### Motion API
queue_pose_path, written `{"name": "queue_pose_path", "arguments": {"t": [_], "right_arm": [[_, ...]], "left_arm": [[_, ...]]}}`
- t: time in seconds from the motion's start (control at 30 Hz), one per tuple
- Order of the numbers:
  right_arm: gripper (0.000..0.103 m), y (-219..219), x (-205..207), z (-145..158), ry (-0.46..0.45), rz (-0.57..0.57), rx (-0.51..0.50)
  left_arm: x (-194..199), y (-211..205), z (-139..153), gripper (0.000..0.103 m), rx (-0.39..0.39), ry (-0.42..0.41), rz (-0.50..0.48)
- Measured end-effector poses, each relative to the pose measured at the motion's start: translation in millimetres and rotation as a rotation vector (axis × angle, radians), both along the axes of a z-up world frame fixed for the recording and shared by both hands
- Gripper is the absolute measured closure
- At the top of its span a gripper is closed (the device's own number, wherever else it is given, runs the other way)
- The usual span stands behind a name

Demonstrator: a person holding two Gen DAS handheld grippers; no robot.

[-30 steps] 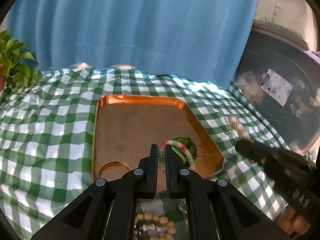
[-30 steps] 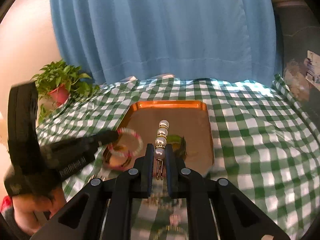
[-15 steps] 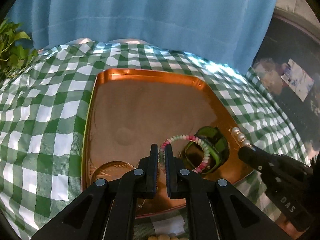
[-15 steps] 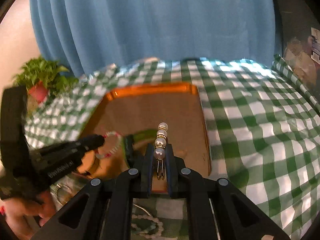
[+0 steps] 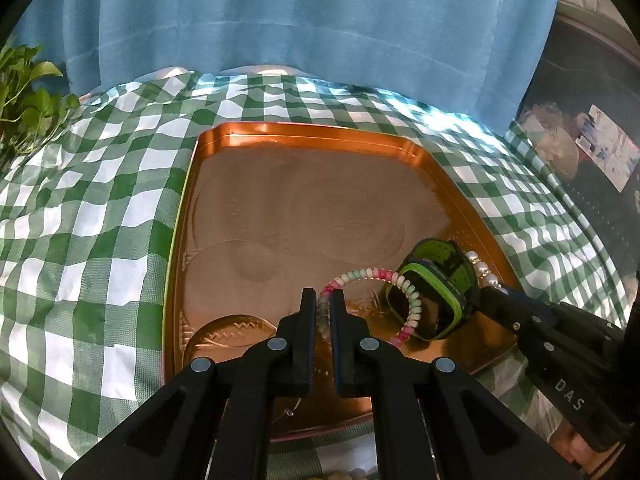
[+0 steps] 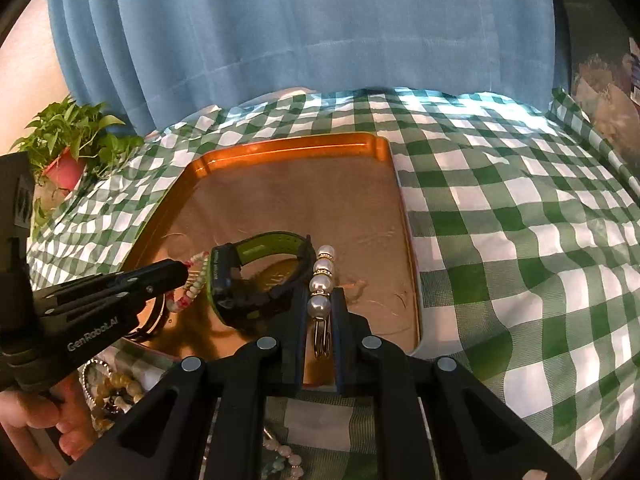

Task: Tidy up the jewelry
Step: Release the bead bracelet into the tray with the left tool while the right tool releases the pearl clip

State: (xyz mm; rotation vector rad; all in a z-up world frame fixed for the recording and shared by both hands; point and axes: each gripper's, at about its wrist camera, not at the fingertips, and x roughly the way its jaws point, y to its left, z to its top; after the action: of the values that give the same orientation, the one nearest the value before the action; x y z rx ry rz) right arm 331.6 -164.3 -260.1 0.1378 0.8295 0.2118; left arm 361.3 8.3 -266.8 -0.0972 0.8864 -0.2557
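Note:
An orange tray (image 5: 312, 138) (image 6: 288, 148) lies on the green checked cloth. My left gripper (image 5: 323, 306) is shut on a pink, white and green bead bracelet (image 5: 414, 308), which hangs low over the tray's near part. My right gripper (image 6: 319, 308) is shut on a pearl hair clip (image 6: 322, 276), its pearls sticking up past the fingertips. A green and black watch (image 5: 438, 288) (image 6: 256, 276) rests in the tray between the two grippers. In the right wrist view the left gripper (image 6: 176, 274) enters from the left with the bracelet (image 6: 192, 284).
Loose bead jewelry (image 6: 114, 390) lies on the cloth in front of the tray, by a hand (image 6: 36, 436). A potted plant (image 6: 68, 148) stands at the far left. A blue curtain (image 5: 312, 20) hangs behind the table.
Both grippers have come down and closer to the tray, each keeping its piece. The bracelet and the pearl clip now sit just above the tray beside the watch.

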Motion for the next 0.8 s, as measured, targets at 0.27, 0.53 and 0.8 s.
{"name": "queue_pose_path", "arguments": {"t": [0.27, 0.53, 0.8], "right_arm": [[0.094, 2, -1, -2, -0.010, 0.002, -0.021], [0.040, -6, -4, 6, -0.033, -0.029, 0.013], [0.033, 0, -13, 13, -0.044, -0.003, 0.003]], "left_arm": [[-3, 1, 1, 0.096, 0.017, -0.010, -0.005], [-5, -2, 2, 0.061, 0.023, 0.006, -0.012], [-25, 1, 18, 0.029, 0.052, -0.052, 0.001]]}}
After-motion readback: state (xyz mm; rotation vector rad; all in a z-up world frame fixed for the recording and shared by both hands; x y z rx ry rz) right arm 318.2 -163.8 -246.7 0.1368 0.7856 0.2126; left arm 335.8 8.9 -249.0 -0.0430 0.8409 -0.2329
